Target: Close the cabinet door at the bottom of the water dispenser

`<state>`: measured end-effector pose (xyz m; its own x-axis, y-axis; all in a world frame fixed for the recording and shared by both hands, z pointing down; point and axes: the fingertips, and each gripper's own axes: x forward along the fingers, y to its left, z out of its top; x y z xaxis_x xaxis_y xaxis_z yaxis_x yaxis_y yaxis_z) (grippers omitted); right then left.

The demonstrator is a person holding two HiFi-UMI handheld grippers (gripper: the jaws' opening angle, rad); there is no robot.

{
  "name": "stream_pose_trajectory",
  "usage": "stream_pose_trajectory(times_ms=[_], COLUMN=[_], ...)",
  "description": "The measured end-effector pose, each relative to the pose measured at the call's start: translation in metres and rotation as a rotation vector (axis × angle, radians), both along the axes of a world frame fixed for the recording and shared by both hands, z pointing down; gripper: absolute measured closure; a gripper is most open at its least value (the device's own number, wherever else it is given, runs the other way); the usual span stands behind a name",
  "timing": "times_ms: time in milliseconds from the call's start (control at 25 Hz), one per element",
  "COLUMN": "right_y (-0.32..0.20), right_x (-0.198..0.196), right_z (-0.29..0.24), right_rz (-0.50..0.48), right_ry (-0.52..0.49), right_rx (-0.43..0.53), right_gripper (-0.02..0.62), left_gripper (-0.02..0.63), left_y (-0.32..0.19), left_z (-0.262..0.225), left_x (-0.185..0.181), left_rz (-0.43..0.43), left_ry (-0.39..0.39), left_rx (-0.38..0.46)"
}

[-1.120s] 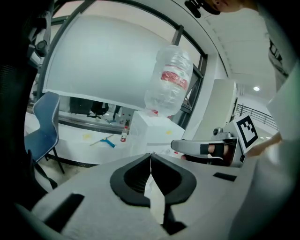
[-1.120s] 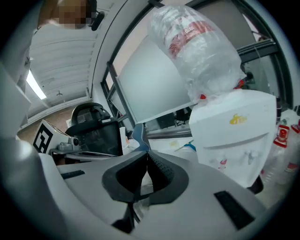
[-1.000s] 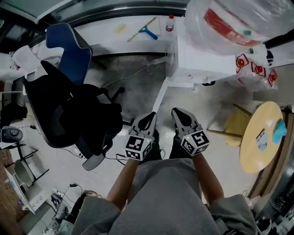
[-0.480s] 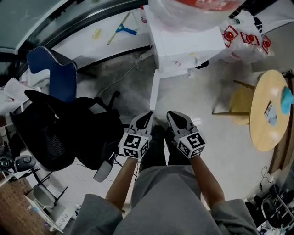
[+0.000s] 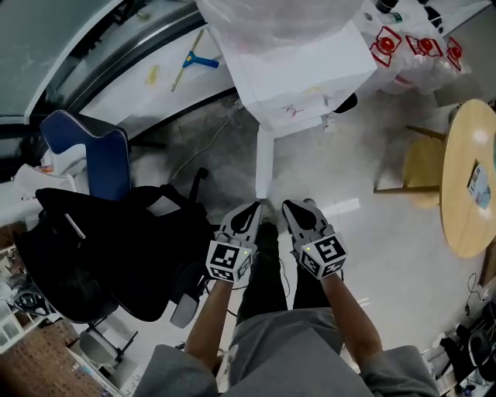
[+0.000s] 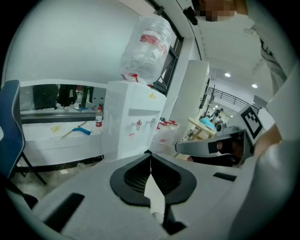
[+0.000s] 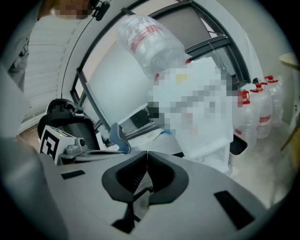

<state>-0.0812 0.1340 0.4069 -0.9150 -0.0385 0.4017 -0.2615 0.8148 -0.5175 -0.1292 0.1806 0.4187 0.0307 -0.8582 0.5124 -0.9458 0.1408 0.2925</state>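
Head view, looking steeply down: water dispenser (image 5: 298, 70) at top with big bottle (image 5: 279, 15) on it, cabinet door (image 5: 263, 167) at its base hanging wide open, seen edge-on as a narrow white strip reaching out toward both grippers. Left gripper (image 5: 249, 211) and right gripper (image 5: 296, 209) side by side low in front, tips near the door's free edge; no way to confirm contact from this angle, probably none. Left gripper view: jaws pressed fully together, nothing between. Right gripper view: same, pinched closed, empty. Nothing gripped, so reads as a push job with closed tips. Progress on the close itself: none, with door roughly square to dispenser front. Approach looks about done. Left to do: get a tip against the door's outer face, swing it round to the cabinet front, press until seated. Likely a job for the left gripper, sitting on the side away from the opening. Black office chair (image 5: 116, 240) close on the left, worth minding the elbow.
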Motion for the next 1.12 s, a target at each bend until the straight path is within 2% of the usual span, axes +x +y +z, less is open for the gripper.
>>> stream_pose_trajectory(times_ms=[120,360,880,1120], right_y=[0.000,0.000,-0.001,0.003], right_x=[-0.002,-0.003,0.000,-0.002], right_z=[0.032,0.082,0.147,0.175], right_rz=[0.042,0.065,0.206,0.226], right_ry=[0.007,0.029,0.030,0.033], right_rx=[-0.012,-0.011,-0.081,-0.096], right_gripper=[0.584,0.584,0.584,0.584], left_gripper=[0.597,0.597,0.598,0.598], left_y=[-0.003,-0.007,0.003,0.012], left_z=[0.033,0.071,0.149,0.210], left_x=[-0.006,-0.008,-0.029,-0.042], left_rz=[0.046,0.114,0.096,0.158], left_ry=[-0.036,-0.053,-0.018,-0.082], left_rx=[0.003,0.012,0.003,-0.057])
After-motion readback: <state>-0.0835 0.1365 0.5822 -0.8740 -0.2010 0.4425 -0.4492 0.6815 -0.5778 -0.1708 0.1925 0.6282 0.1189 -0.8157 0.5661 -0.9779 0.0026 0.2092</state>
